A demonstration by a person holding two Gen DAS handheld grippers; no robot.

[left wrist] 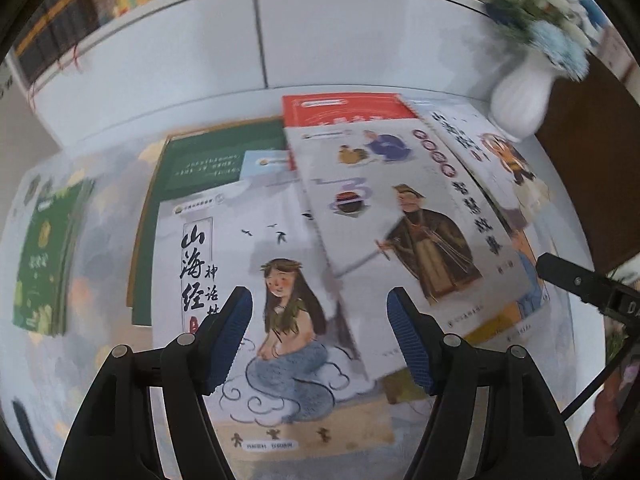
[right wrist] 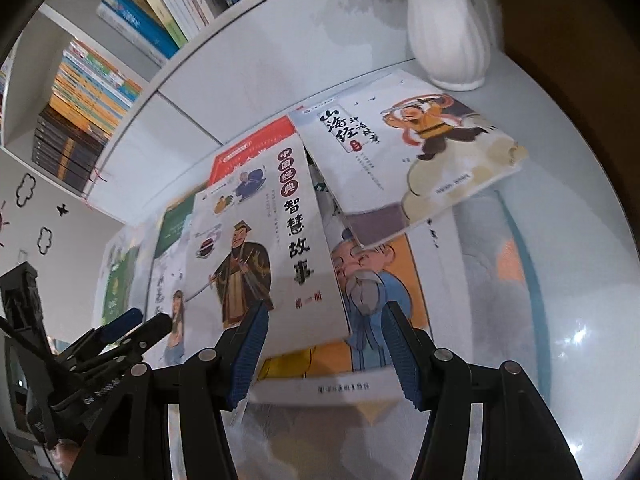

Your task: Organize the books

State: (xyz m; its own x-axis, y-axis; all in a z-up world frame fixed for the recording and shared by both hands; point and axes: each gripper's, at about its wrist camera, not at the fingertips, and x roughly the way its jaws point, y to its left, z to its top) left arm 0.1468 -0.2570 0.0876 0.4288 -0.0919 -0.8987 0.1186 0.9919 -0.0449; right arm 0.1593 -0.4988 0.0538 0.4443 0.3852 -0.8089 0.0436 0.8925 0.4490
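Several picture books lie overlapping on a round table [right wrist: 560, 288]. My left gripper [left wrist: 320, 312] is open and empty above a mermaid-cover book [left wrist: 256, 280]. Right of that lies a robed-man book [left wrist: 392, 208], with a red book [left wrist: 344, 108] and a dark green book [left wrist: 208, 168] under the pile. My right gripper [right wrist: 324, 332] is open and empty over the near edges of the robed-man book [right wrist: 256, 240] and an old-man book [right wrist: 376, 280]. A monkey-cover book [right wrist: 420, 148] lies on top behind them. The left gripper [right wrist: 132, 328] shows at the right view's left edge.
A white vase [right wrist: 448, 28] with blue flowers [left wrist: 540, 12] stands at the table's back right. A white bookshelf [right wrist: 104, 80] full of books stands behind. A light green book [left wrist: 44, 256] lies apart on the left.
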